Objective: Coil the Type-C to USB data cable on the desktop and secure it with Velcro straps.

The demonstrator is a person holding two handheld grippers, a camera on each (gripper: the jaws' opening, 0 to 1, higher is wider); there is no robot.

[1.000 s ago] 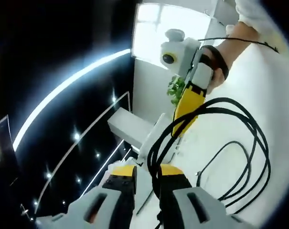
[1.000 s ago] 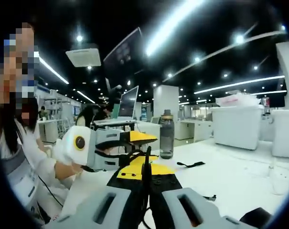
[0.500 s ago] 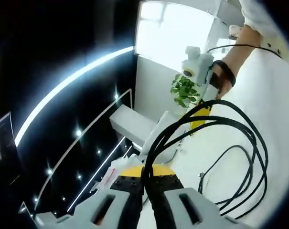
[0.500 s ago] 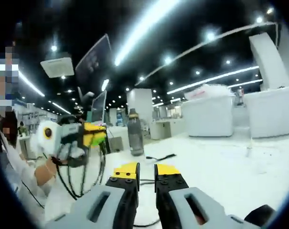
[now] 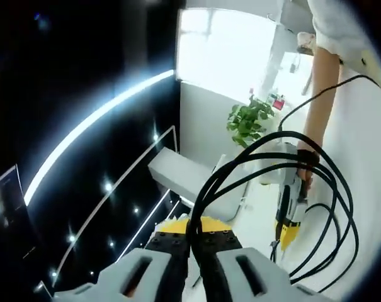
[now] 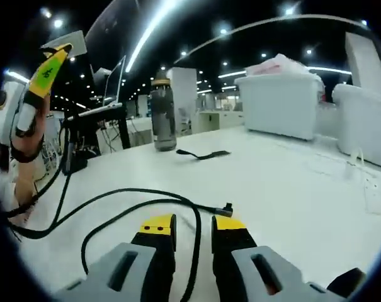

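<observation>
My left gripper (image 5: 193, 231) is shut on a black data cable (image 5: 316, 182), pinching several loops that hang as a coil to the right. In the right gripper view the same gripper (image 6: 55, 60) is held high at the upper left in a hand, with the cable dropping from it to the white table (image 6: 291, 189). The cable's free end, a small plug (image 6: 227, 209), lies on the table. My right gripper (image 6: 194, 225) is open just above the table, with the cable running loosely between its jaws. It also shows low in the left gripper view (image 5: 283, 236). A black Velcro strap (image 6: 203, 153) lies further back.
A grey water bottle (image 6: 164, 113) stands behind the strap. White bins (image 6: 281, 104) sit at the far right of the table. A person's arm (image 5: 319, 82) reaches down to the right gripper. A potted plant (image 5: 250, 119) stands beyond.
My right gripper has let go of the cable, opened, and dropped down to the table near the plug end. My left gripper keeps its hold on the coil.
</observation>
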